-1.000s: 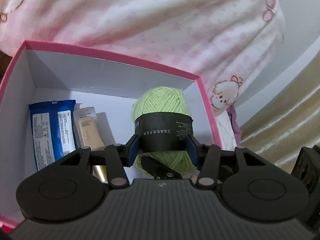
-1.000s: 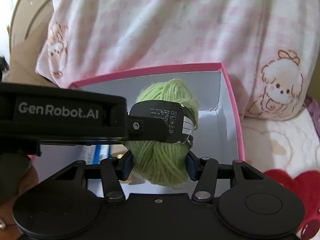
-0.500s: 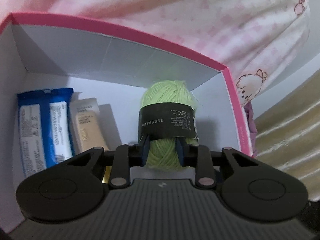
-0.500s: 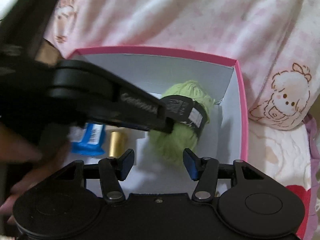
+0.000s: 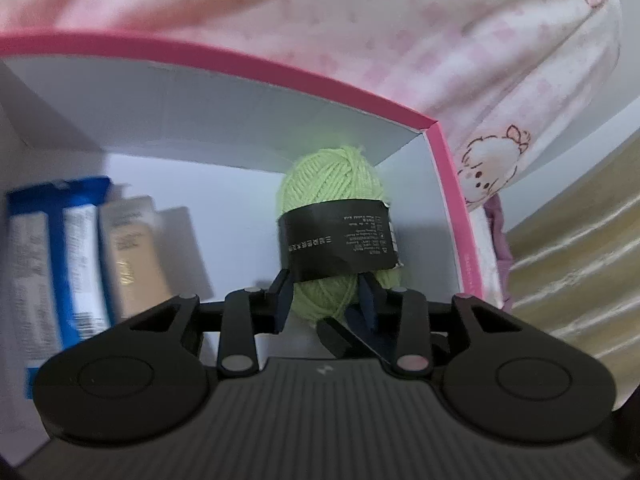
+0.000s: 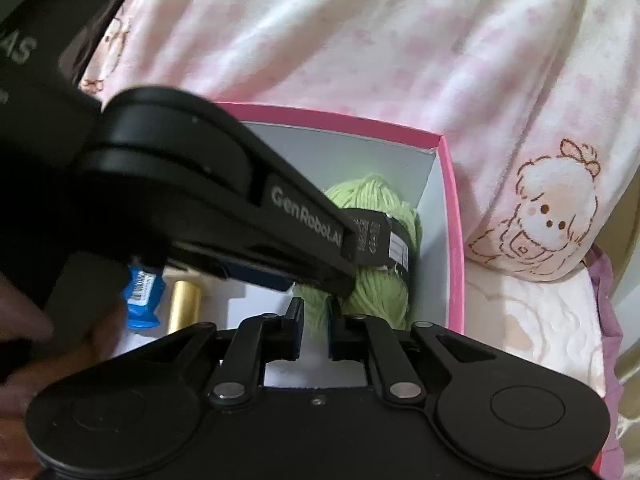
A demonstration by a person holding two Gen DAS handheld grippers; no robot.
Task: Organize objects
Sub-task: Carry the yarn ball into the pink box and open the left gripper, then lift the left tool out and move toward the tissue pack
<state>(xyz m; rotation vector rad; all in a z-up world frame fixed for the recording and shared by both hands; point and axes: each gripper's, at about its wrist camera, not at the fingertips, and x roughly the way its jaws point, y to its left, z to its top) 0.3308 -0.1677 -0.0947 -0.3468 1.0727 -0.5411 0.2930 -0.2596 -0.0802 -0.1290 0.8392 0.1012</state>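
Observation:
A green yarn ball point(image 5: 334, 178) with a black paper band lies in the far right corner of a pink-rimmed white box point(image 5: 280, 68). My left gripper point(image 5: 325, 300) holds the ball's near end. Its pads still touch the wool on both sides while the jaws are opening. In the right wrist view the left gripper's black finger point(image 6: 280, 208) crosses in front of the yarn ball point(image 6: 380, 196). My right gripper point(image 6: 313, 308) is shut with nothing clamped, just short of the ball. One of its fingers point(image 5: 334, 336) shows under the wool.
A blue packet point(image 5: 52, 248) and a beige tube point(image 5: 132, 248) with a gold cap point(image 6: 184, 304) lie in the box's left part. A pink and white cartoon-print blanket point(image 5: 400, 20) surrounds the box point(image 6: 452, 216). A hand point(image 6: 24, 320) is at the left edge.
The right gripper let go of the yarn and closed empty. The left gripper shifted from the black band to the ball's near end and moved it deeper into the box's corner.

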